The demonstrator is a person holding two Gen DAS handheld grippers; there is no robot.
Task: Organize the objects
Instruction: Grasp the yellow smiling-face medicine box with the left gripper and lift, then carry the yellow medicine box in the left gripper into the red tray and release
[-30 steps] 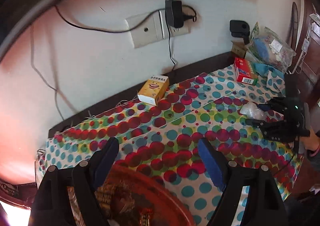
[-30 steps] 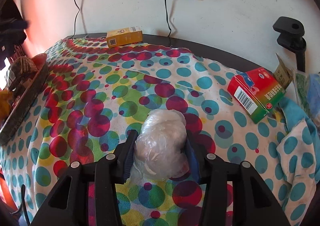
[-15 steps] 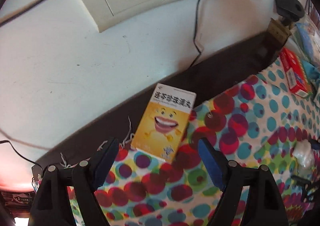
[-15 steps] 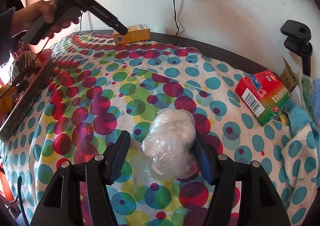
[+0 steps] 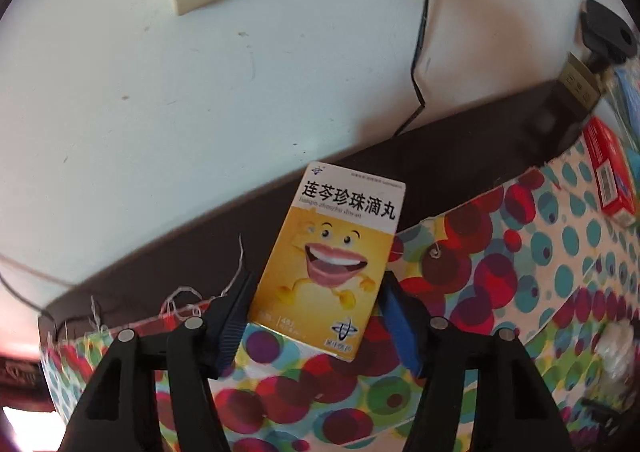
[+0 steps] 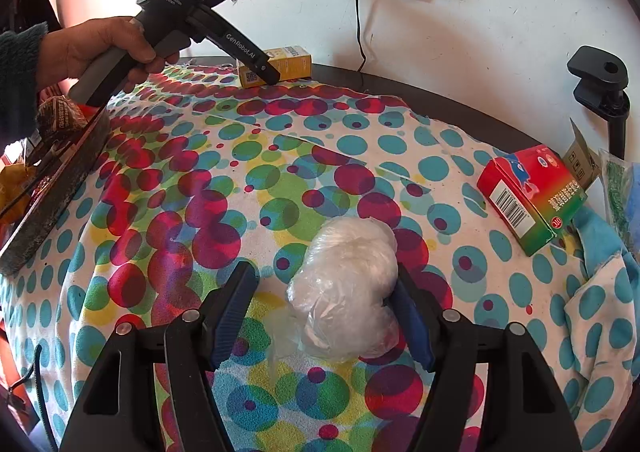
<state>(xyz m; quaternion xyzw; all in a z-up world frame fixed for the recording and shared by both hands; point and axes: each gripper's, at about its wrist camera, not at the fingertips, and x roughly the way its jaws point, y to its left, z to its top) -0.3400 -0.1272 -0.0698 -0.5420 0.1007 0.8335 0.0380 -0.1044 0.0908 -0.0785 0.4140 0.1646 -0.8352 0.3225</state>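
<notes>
Your left gripper had just been closing round the yellow box at the cloth's back edge; pads looked against both its sides. Your right gripper had just been opening: plastic bag lay btwn the jaws, touching the right pad, clear of the left.

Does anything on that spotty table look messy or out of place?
Yes. The polka-dot tablecloth has a frayed back edge with loose threads hanging onto the dark tabletop. The yellow cardboard box with a smiling cartoon face lies half off the cloth at that edge.
</notes>
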